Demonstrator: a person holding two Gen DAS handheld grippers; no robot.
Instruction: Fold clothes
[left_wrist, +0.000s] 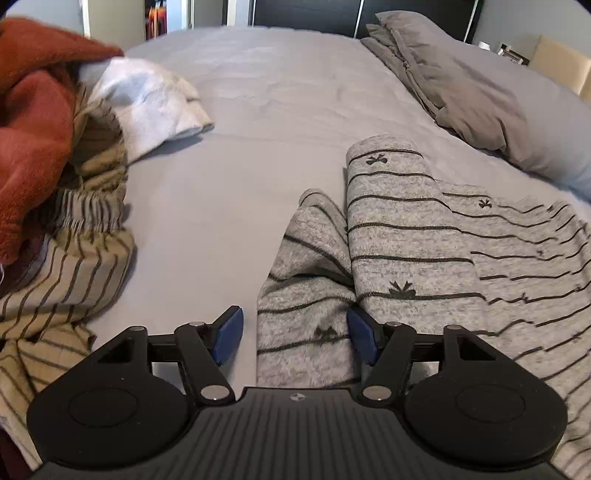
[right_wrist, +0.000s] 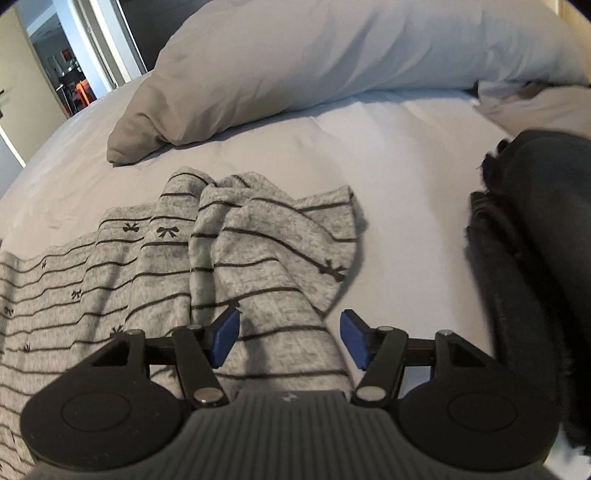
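Both grippers are low over the bed sheet (left_wrist: 258, 110), and the grey striped bow-print garment (left_wrist: 406, 236) lies spread across it, partly folded over itself. The left gripper (left_wrist: 295, 336) has its blue pads (left_wrist: 229, 334) wide apart, straddling a narrow flap of that garment; the flap's left edge runs up between the pads, and the right pad sits just at the crease where the folded panel overlaps. Nothing clamped there, the cloth simply lies between the open fingers.

Over on the right, the right gripper (right_wrist: 290, 338) is spread wide too, with a bunched sleeve-like section of the same garment (right_wrist: 266, 258) running up between its pads; its rumpled end fans out ahead, its rounded edge resting on bare sheet (right_wrist: 406, 184).

To the left gripper's left, a heap crowds the sheet's edge: a rust-orange fleece (left_wrist: 33, 122) on top, a tan striped garment (left_wrist: 74, 266) below and a white cloth (left_wrist: 147, 99) poking out toward the middle. Between that heap and the grey garment there is a broad lane of bare sheet running up the bed. A grey pillow (left_wrist: 461, 85) lies beyond the garment's far edge, near but apart. In the right wrist view, a dark folded garment (right_wrist: 535, 240) sits at the right, separated from the bunched sleeve by a strip of bare sheet.
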